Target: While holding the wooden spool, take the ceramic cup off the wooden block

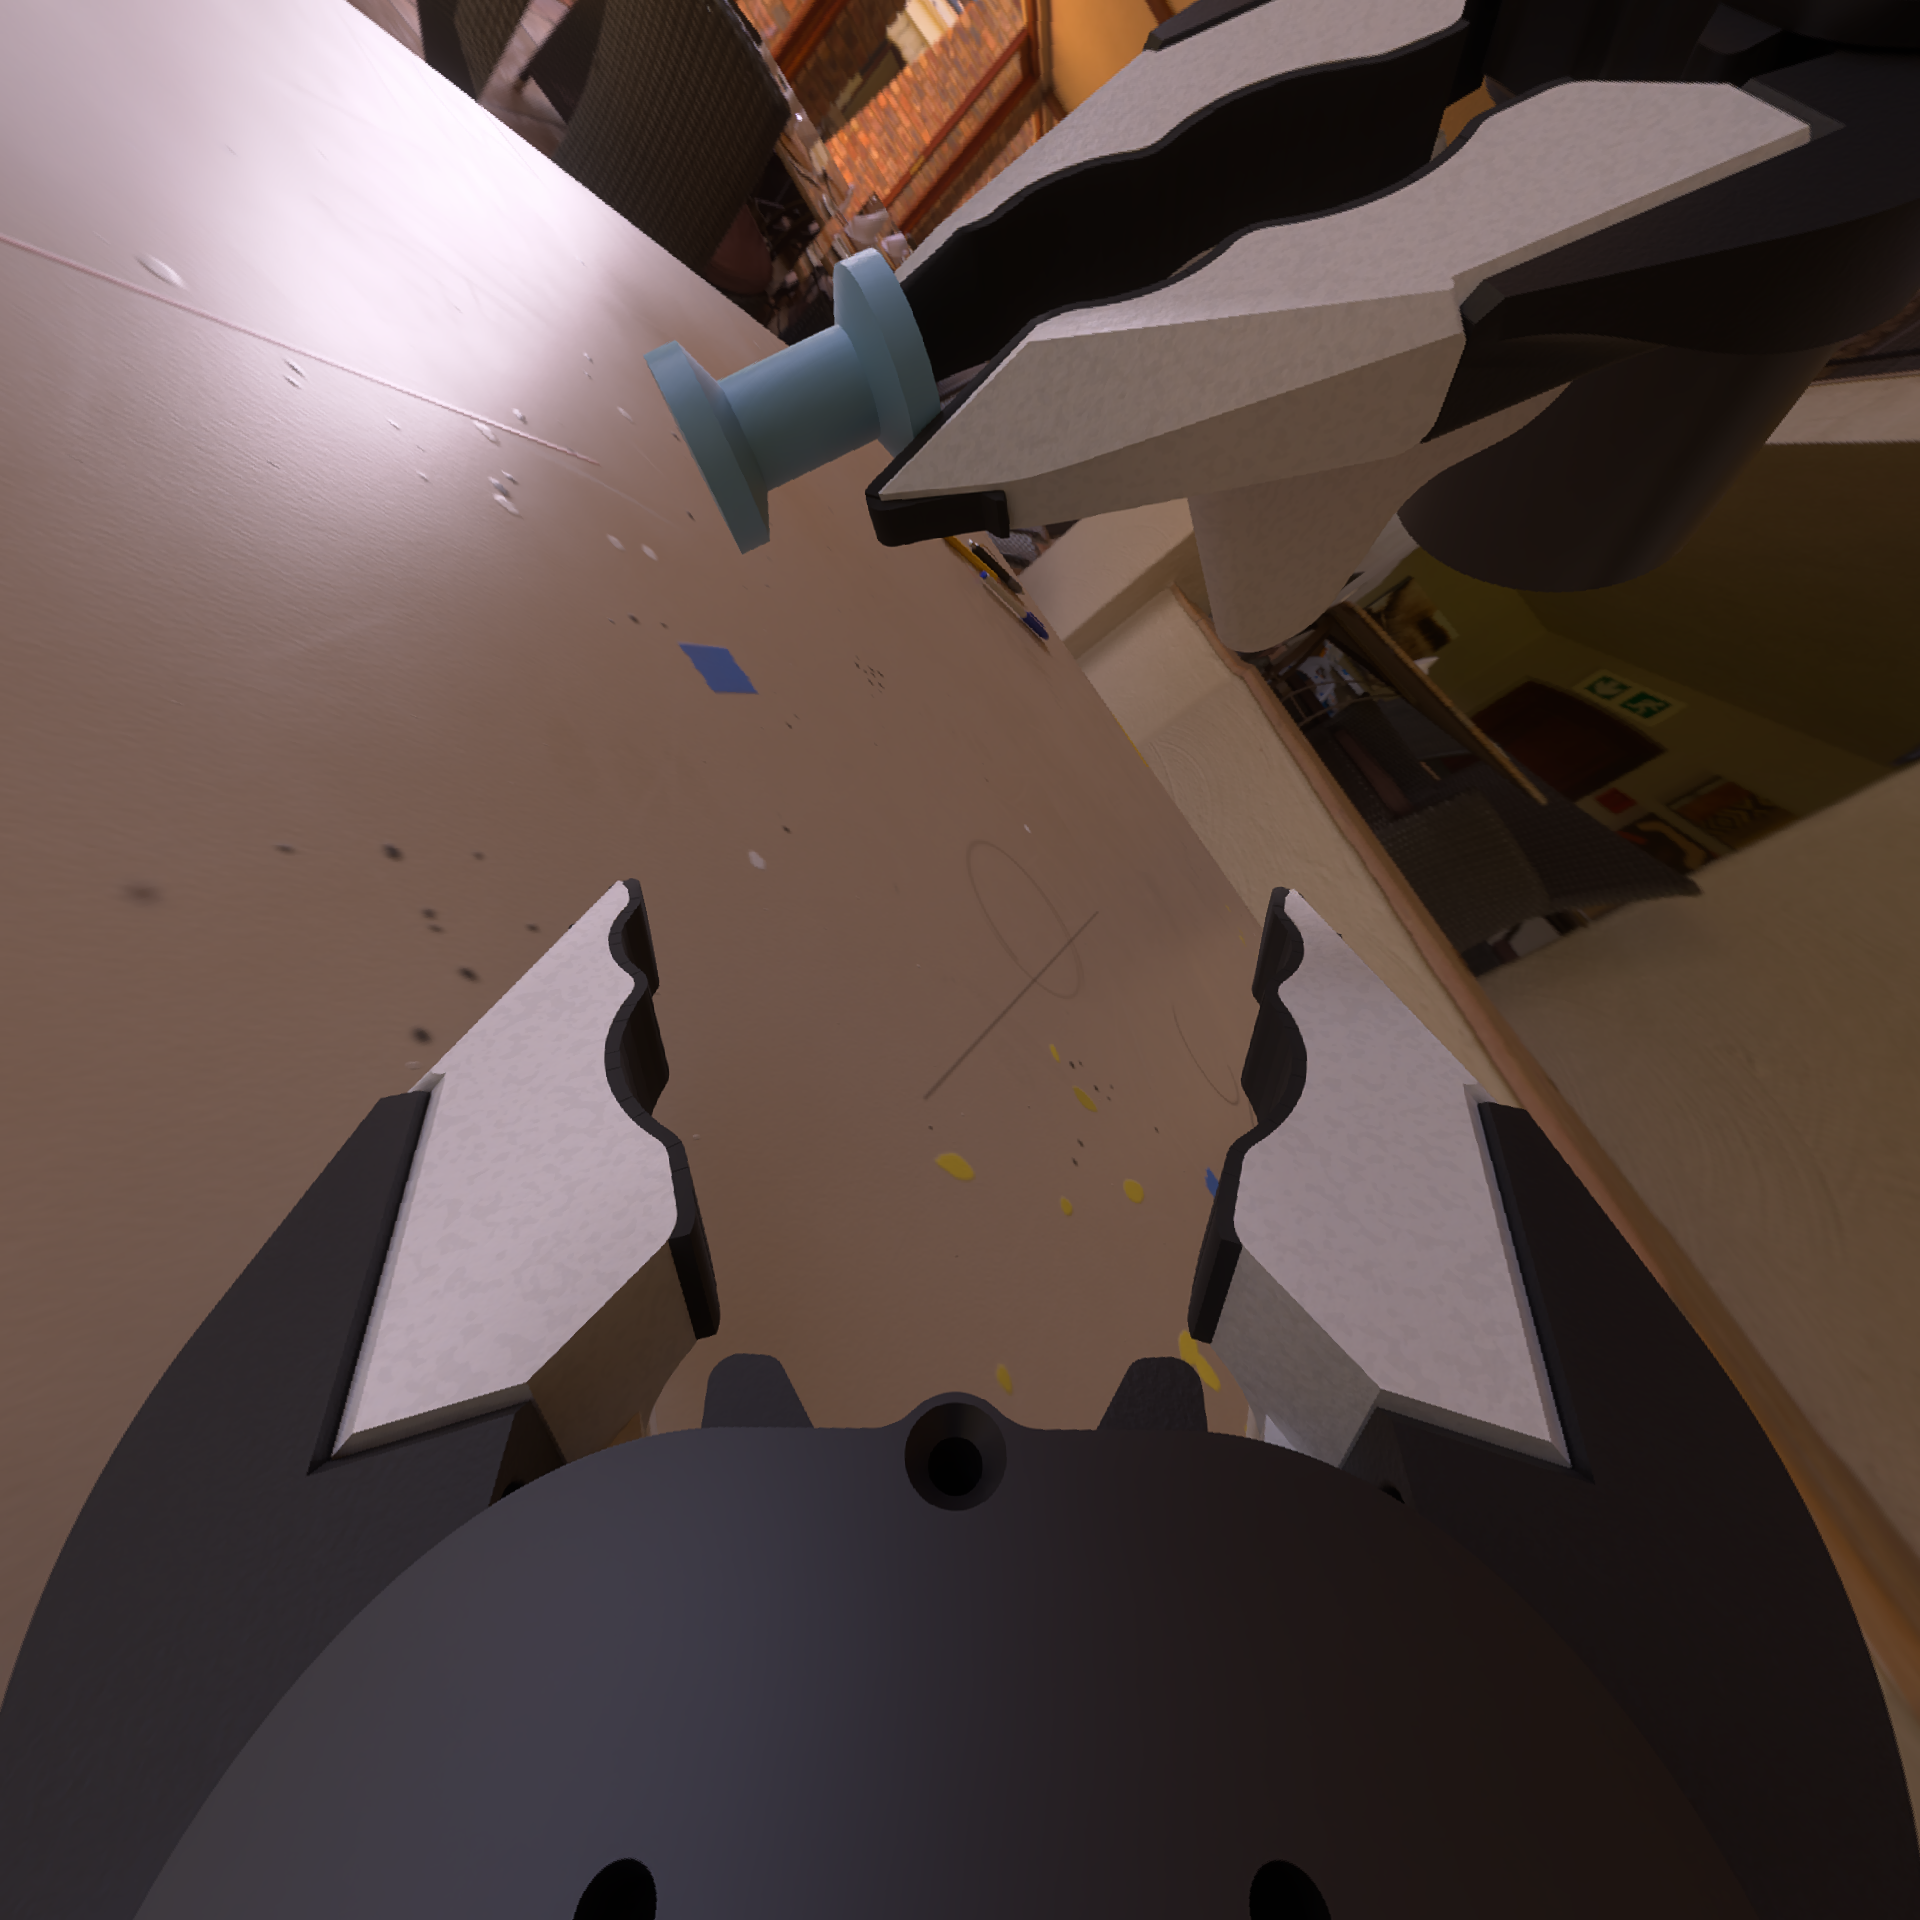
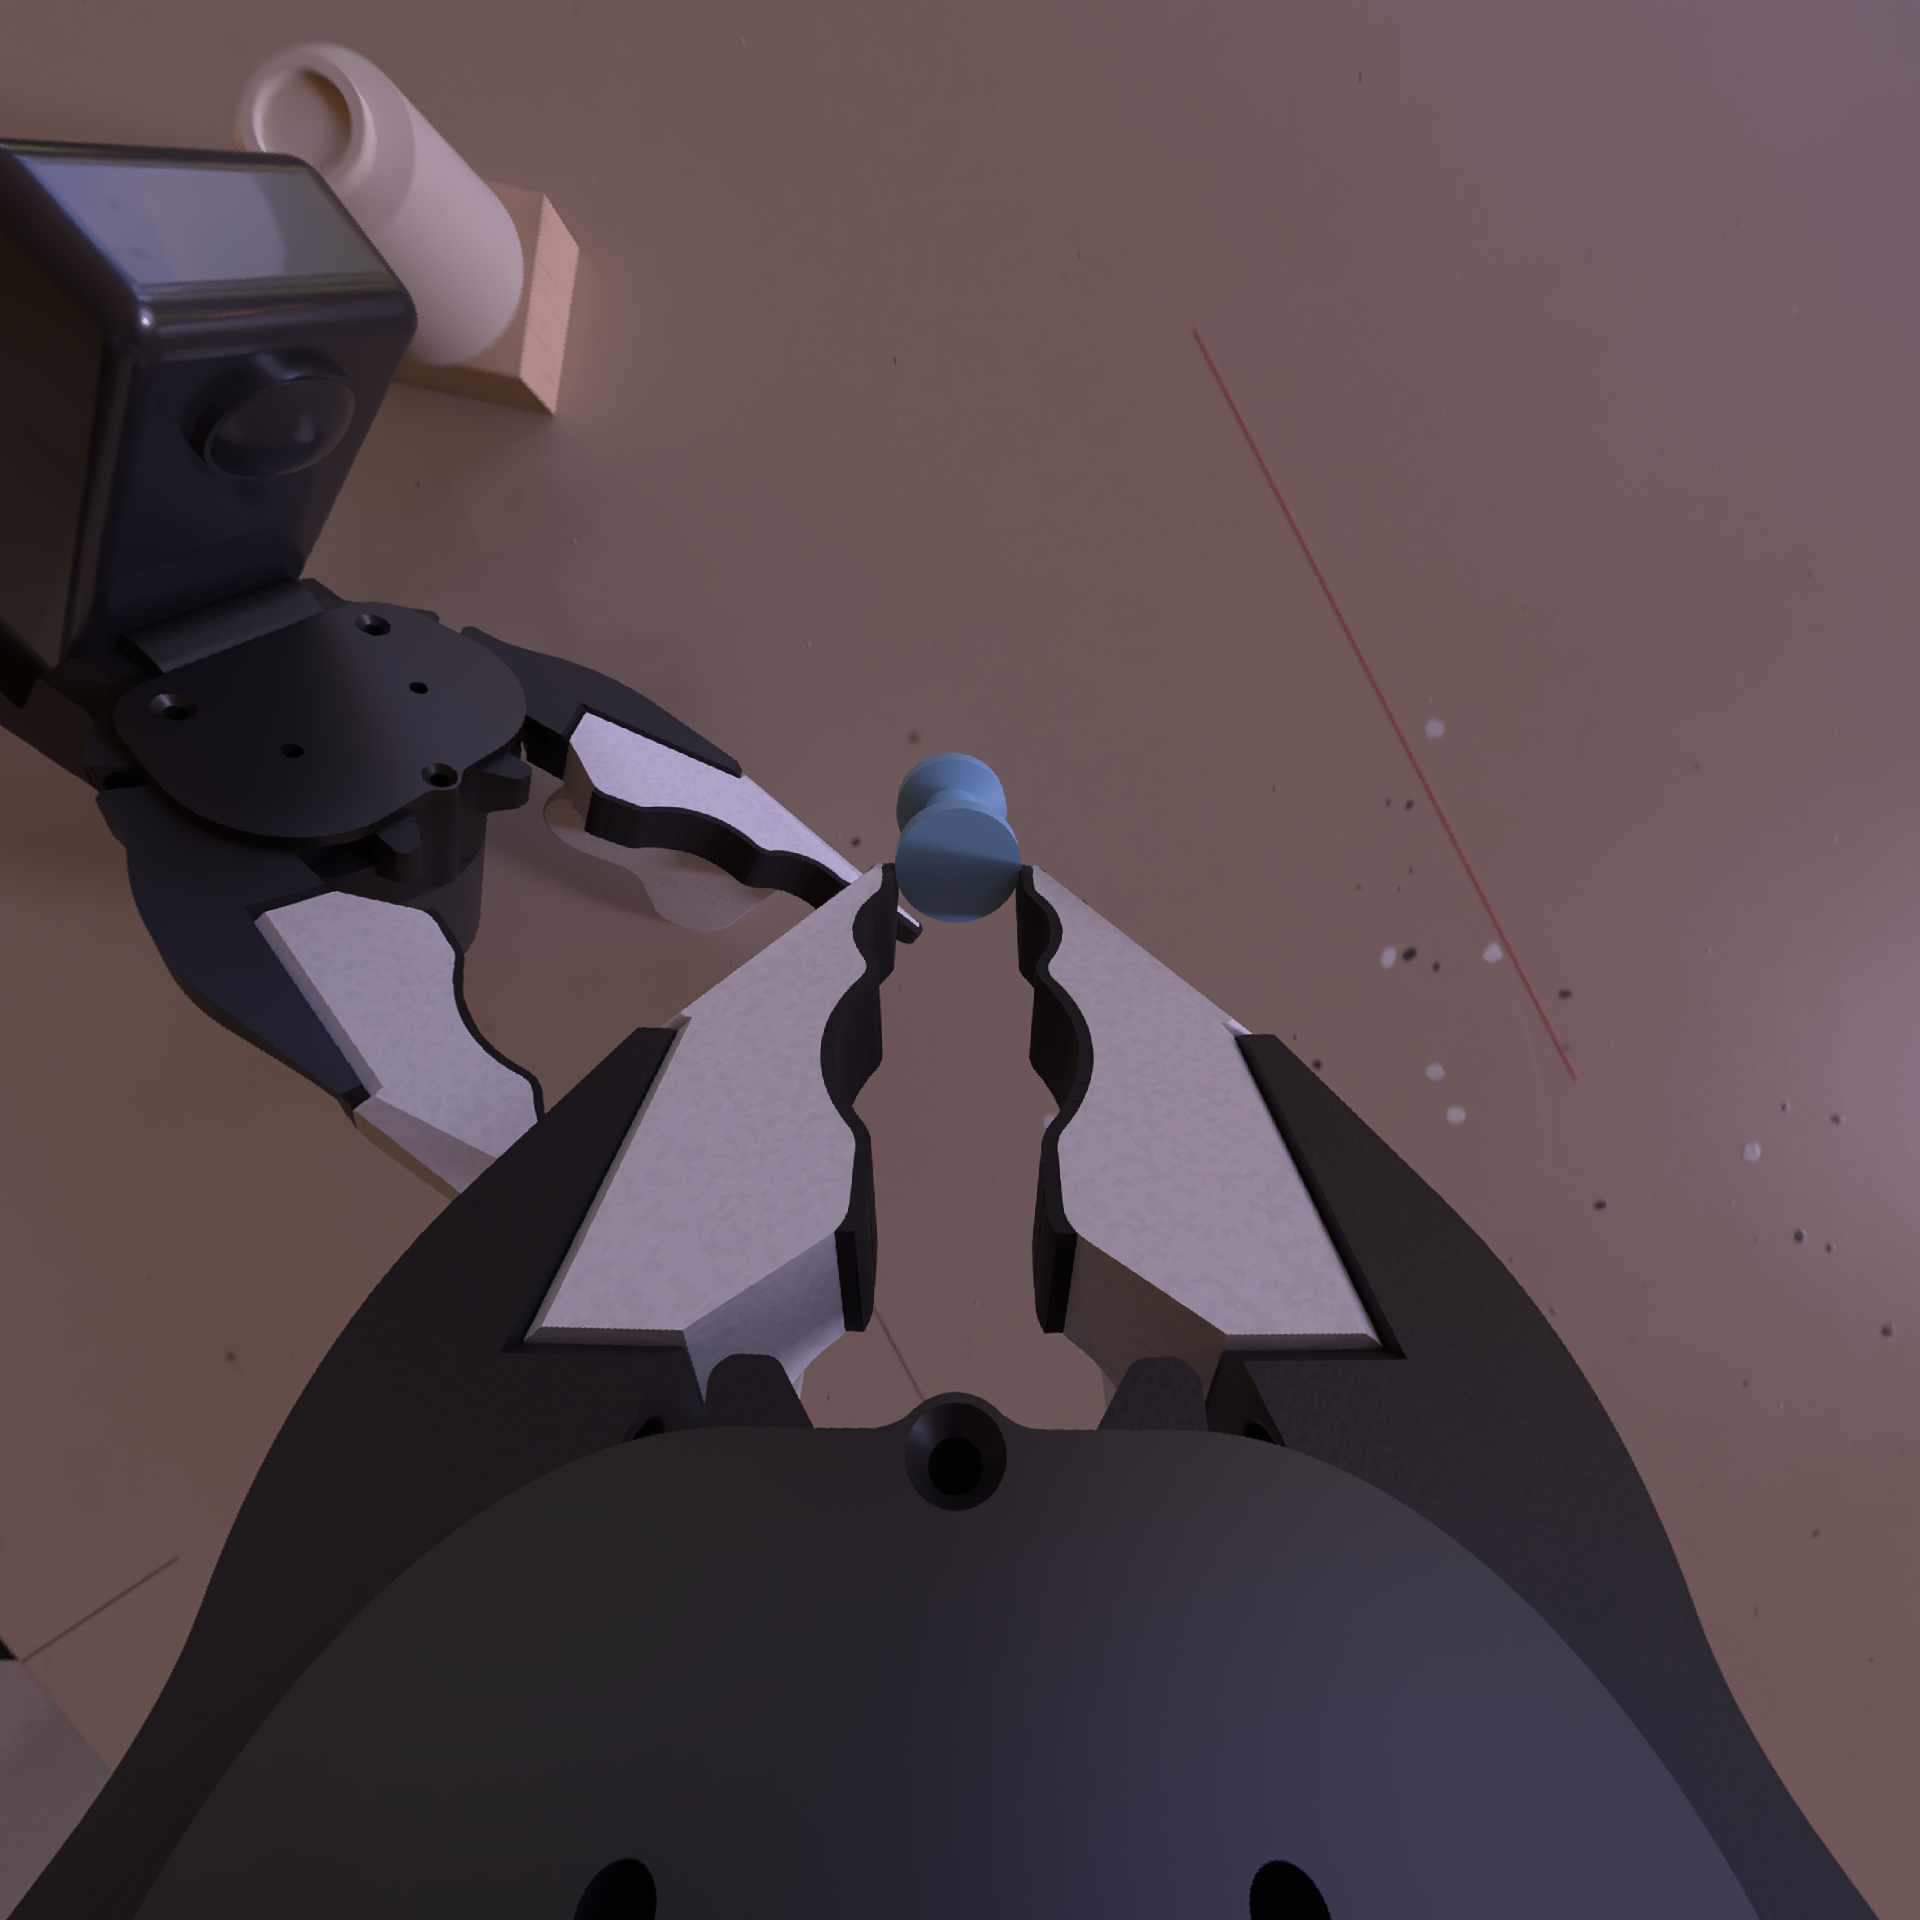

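The spool [image 2: 956, 864] is light blue, with two round flanges. My right gripper [image 2: 956, 883] is shut on its near flange and holds it over the brown table [image 2: 1299, 540]. In the left wrist view the spool [image 1: 790, 405] sticks out from the right gripper [image 1: 925, 436] at the top. My left gripper [image 1: 956, 899] is open and empty, low over the table. It also shows in the right wrist view [image 2: 644, 977], open, just left of the spool. A cream ceramic cup [image 2: 436, 208] stands on a pale wooden block [image 2: 545, 301] at the top left, partly hidden by the left gripper's body.
The table's edge [image 1: 1382, 935] runs down the right of the left wrist view, with a room beyond it. A thin red line [image 2: 1382, 696] and small paint specks mark the tabletop. A small blue patch [image 1: 717, 667] lies ahead of the left gripper.
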Controlling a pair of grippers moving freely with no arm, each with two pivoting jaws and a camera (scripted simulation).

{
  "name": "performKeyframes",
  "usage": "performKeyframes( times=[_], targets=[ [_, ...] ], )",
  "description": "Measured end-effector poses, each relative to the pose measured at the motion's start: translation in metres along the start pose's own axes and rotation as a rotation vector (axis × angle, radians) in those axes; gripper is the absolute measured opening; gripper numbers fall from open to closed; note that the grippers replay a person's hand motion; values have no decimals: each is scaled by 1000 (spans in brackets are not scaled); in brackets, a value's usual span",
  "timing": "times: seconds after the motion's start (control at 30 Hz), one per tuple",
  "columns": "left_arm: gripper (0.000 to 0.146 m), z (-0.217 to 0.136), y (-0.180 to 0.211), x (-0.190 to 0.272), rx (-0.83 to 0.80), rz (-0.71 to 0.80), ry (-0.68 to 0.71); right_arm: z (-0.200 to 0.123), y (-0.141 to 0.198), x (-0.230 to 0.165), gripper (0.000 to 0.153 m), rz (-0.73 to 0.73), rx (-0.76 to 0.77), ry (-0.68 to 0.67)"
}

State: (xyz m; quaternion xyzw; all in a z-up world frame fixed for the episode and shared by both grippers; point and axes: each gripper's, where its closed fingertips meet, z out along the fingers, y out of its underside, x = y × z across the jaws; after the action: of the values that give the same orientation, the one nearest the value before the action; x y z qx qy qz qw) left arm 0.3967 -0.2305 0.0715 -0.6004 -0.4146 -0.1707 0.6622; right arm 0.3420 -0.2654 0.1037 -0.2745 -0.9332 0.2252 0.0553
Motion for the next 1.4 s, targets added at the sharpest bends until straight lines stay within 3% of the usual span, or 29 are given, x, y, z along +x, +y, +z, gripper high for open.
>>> performKeyframes(
  times=[0.3, 0.73, 0.83, 0.93, 1.4],
  targets=[
    [115, 28, 20, 17, -49, -52, 45, -11, 36, 10, 22, 31, -79, 11],
    [113, 46, 34, 29, -92, -29, 45, -22, 61, 15, 22, 26, -98, 26],
    [106, 35, 31, 29, -94, 7, 42, -19, 60, 13, 23, 12, -126, 27],
    [85, 16, 16, 26, -26, 40, 41, -13, 58, 12, 23, -2, -169, 30],
    [79, -55, -17, -9, 134, 6, -40, 8, 53, 10, 23, -26, -348, 32]
  ],
)
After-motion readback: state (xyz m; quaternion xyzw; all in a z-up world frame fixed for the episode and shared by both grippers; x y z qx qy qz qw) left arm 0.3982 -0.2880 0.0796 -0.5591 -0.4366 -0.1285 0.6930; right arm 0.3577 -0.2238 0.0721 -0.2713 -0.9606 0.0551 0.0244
